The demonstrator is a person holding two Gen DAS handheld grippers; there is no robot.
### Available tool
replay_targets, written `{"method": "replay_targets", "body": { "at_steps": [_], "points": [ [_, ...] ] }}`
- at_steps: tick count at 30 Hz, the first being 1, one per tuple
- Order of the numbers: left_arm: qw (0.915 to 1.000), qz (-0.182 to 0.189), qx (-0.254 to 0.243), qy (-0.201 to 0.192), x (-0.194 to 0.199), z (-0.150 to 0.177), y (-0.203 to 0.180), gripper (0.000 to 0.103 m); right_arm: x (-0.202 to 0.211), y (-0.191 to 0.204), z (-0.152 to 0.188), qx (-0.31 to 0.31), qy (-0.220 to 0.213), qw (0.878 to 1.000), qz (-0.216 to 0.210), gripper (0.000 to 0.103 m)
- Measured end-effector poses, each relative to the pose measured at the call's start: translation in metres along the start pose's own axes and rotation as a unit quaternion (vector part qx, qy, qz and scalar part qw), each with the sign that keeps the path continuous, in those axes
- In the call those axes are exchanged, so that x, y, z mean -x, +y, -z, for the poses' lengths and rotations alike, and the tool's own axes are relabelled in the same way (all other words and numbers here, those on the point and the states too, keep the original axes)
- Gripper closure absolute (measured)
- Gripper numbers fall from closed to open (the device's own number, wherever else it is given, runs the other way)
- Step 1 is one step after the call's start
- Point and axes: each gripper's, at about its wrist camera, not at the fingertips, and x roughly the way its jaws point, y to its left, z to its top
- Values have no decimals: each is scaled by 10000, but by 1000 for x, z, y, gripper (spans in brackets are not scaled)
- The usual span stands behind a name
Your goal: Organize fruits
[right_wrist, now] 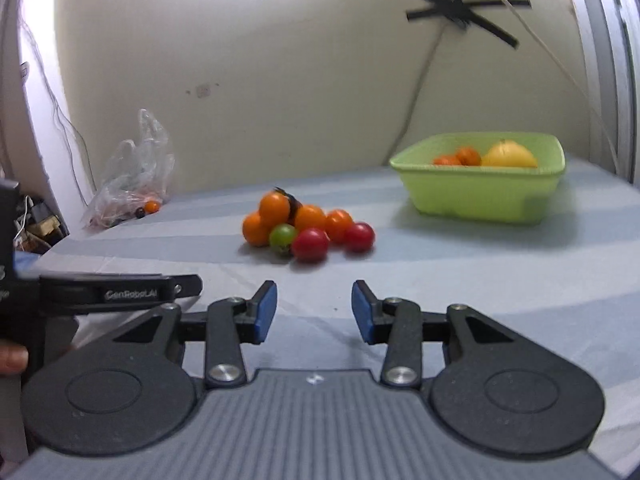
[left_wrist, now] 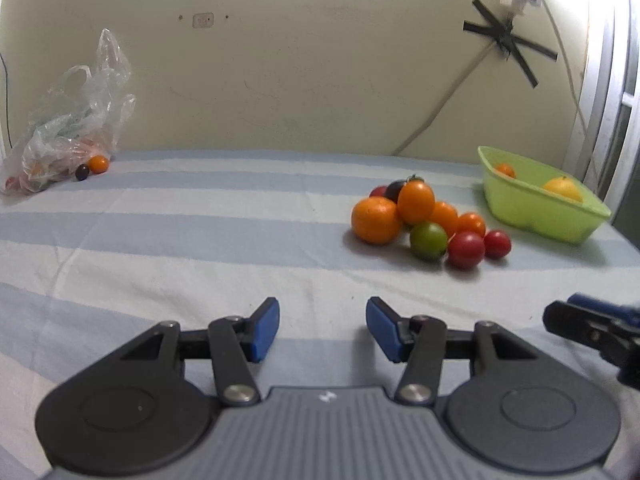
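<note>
Left wrist: fruit pile, perhaps tomatoes.

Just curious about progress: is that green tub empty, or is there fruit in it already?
Partly filled. The green tub holds a yellow fruit and small orange ones; the pile lies outside.

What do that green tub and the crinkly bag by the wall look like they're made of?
The green tub looks like moulded plastic: smooth, evenly lime-coloured, with rounded corners and a slightly matte sheen. The bag looks like thin clear plastic film: see-through, crumpled, catching light on its creases.
</note>
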Motion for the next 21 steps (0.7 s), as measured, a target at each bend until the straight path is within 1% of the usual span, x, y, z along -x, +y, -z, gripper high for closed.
{"method": "replay_targets", "body": {
  "at_steps": [2,4,8,16,21],
  "points": [
    [10000,1,-2,-44,0,0,0,54,-1,-10,-1,-314,-15,9995,-26,59],
    [10000,62,-35,-34,-1,1,-3,54,-1,-14,-1,-462,-59,9989,-27,58],
    [9996,176,-183,-122,2,2,-7,54,1,-10,3,-418,-73,9991,-51,57],
    [9981,438,-131,-407,10,5,-4,53,0,-13,3,-501,-102,9987,-64,57],
    [9966,528,-269,-564,16,6,-9,52,0,-13,3,-518,-113,9986,-34,57]
  ]
}}
